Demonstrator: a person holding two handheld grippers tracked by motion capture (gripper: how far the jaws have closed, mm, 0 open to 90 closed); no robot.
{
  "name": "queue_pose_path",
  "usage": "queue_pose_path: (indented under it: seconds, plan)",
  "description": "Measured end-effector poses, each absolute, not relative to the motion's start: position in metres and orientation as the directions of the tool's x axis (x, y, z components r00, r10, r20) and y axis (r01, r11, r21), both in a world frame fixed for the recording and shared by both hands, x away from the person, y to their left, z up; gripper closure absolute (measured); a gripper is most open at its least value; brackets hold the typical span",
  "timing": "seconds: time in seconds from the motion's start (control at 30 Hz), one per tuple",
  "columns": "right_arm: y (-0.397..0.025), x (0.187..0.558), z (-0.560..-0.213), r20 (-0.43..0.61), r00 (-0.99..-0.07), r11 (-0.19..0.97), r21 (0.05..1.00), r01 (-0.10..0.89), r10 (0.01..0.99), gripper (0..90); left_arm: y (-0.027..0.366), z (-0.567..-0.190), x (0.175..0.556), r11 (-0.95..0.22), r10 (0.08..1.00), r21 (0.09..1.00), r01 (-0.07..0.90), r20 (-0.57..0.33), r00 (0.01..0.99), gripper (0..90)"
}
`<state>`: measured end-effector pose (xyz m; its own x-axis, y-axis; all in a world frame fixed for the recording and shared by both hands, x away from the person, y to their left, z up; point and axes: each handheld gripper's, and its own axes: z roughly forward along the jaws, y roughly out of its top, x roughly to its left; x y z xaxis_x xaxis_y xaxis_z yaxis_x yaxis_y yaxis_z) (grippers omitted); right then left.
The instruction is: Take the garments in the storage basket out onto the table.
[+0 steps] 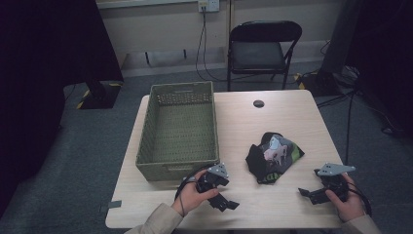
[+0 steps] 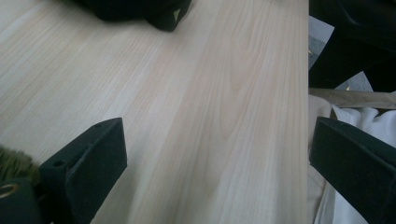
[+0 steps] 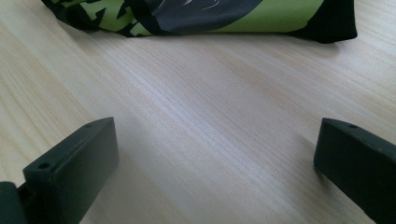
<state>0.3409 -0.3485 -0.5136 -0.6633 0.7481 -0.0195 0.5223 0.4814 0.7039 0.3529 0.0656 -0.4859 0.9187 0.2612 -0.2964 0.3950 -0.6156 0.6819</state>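
Crumpled garment [image 1: 273, 157], black with lime-green print and a pale patch, lying in a loose heap on the right half of the worktop [image 1: 272, 117], well apart from the empty green woven basket [image 1: 178, 130] at the left. Judged from its folds, the garment is light, soft and limp; it will sag and trail when lifted, and the fabric gives no firm edge. A raised fold or the bunched near hem, seen in the right gripper view [image 3: 196, 18], looks like the best place to pinch, deep enough to catch several layers.

Left hand-held gripper [image 1: 225, 200], held low near the front edge just before the basket, jaws spread wide over bare wood and angled toward the right. Right hand-held gripper [image 1: 308, 192], held at the front right corner, jaws likewise wide apart with nothing between them, pointed leftward at the garment's near edge. Both grippers sit near the garment without touching it; forearms enter from the bottom, wrists level and close above the worktop.
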Motion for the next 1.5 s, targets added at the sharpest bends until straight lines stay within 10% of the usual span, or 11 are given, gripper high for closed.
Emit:
queue_pose_path:
  seconds: [1.5]
  plan:
    - [-0.348, 0.341, -0.514, -0.02, -0.663, 0.481, 0.704, 0.522, 0.748, 0.0, 0.135, -0.494, 0.346, -0.609, 0.352, 0.676, 0.415, -0.239, 0.905, 3.6]
